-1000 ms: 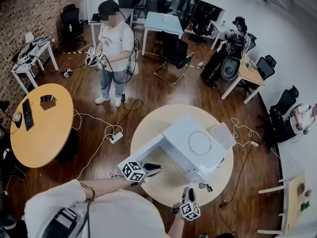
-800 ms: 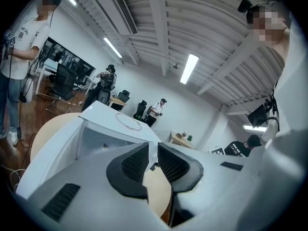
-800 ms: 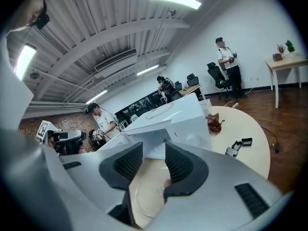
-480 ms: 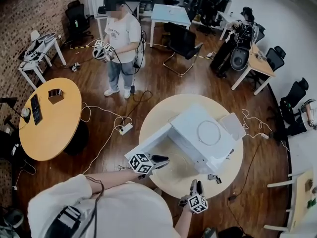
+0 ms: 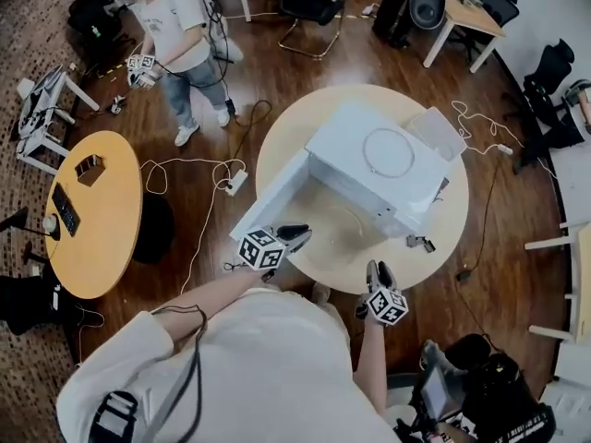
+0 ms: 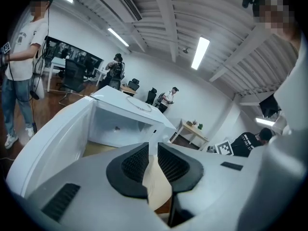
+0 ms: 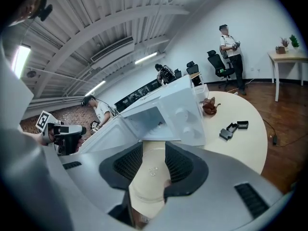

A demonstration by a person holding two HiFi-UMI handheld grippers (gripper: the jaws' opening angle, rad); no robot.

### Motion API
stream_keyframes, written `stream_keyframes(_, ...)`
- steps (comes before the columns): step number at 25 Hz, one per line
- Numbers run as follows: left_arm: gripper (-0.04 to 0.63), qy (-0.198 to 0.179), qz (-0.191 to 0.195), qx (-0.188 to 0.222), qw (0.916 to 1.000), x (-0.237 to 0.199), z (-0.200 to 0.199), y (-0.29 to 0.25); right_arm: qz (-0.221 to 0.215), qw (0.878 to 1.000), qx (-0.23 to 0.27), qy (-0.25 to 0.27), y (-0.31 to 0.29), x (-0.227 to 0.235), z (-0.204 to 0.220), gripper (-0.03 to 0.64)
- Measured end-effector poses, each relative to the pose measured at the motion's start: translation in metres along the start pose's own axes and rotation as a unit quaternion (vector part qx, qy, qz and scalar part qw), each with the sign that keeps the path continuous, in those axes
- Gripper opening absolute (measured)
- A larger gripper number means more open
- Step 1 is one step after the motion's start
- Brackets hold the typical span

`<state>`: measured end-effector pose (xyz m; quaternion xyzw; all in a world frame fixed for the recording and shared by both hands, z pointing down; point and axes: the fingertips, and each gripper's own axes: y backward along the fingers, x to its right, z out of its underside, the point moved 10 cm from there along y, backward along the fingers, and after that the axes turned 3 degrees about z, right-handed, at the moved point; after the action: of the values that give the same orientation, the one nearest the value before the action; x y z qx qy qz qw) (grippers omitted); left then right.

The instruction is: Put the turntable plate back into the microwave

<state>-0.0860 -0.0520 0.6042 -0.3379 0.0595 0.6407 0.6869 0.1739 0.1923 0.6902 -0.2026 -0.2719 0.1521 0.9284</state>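
Turntable plate [image 5: 340,232] lies flat on the round table [image 5: 443,238], just ahead of your tools. Your right tool [image 5: 379,269] hangs near its closest rim, jaws half apart, gripping nothing. Your left tool [image 5: 301,235] shows only a narrow slit, empty. Beyond the plate stands the microwave [image 5: 369,155], its door [image 5: 268,203] swung open.

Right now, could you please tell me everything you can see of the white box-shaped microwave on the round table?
The white box-shaped microwave looks like painted metal and stands upright on the round pale table. Its door is swung wide open, to the left in the head view, showing a white cavity. Two round knobs sit right of the opening. A thin ring lies flat on its roof.
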Motion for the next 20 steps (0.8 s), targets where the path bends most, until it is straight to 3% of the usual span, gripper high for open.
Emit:
stream_keyframes(8, 0.041, 0.017, -0.024, -0.017, 0.9994, -0.004, 0.021, -0.003, 0.026, 0.998, -0.063, -0.01, -0.007, 0.02, 0.036, 0.132)
stream_keyframes(20, 0.041, 0.032, -0.064, -0.059, 0.9957, -0.027, 0.06, -0.016, 0.014, 0.992, -0.123, 0.004, -0.048, 0.036, 0.067, 0.132)
